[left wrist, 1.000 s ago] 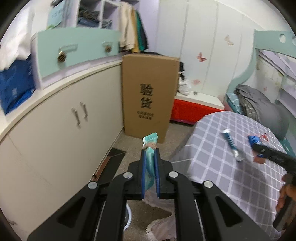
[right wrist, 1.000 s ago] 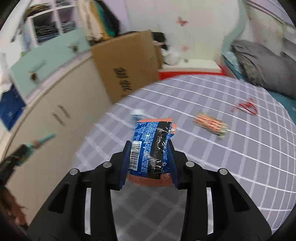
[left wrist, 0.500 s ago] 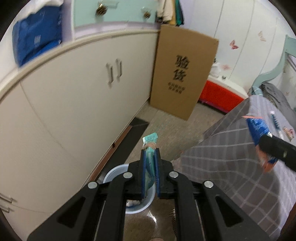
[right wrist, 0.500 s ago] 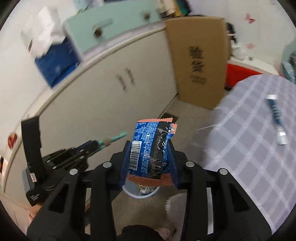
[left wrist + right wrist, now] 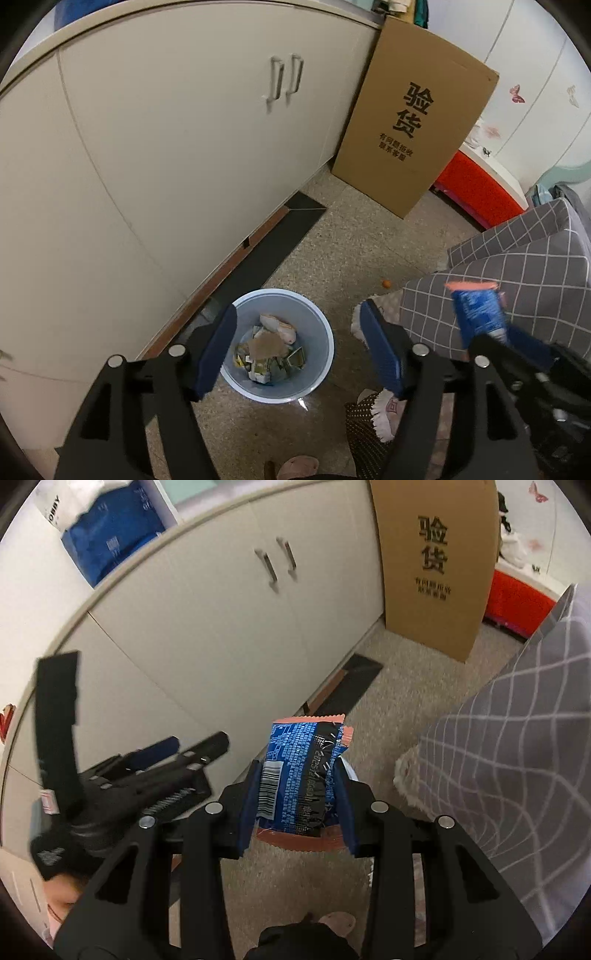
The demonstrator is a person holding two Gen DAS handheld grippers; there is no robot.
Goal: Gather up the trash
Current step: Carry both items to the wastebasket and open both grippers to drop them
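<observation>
With the left gripper [image 5: 295, 347] hanging over the bin [image 5: 325, 332], jaws just opened and empty, the right gripper [image 5: 297, 797] is clamping the upright blue wrapper [image 5: 303, 771], bin peeking beyond toward 1 o'clock.

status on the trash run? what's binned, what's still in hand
Done: the light blue bin already holds wrappers and scraps, and the left gripper, over it, has just opened its jaws with nothing between them. In hand: the right gripper is shut on a blue snack wrapper beside the bin. Left: drop that wrapper in. Any trash remaining on the checked bedcover isn't visible.
</observation>
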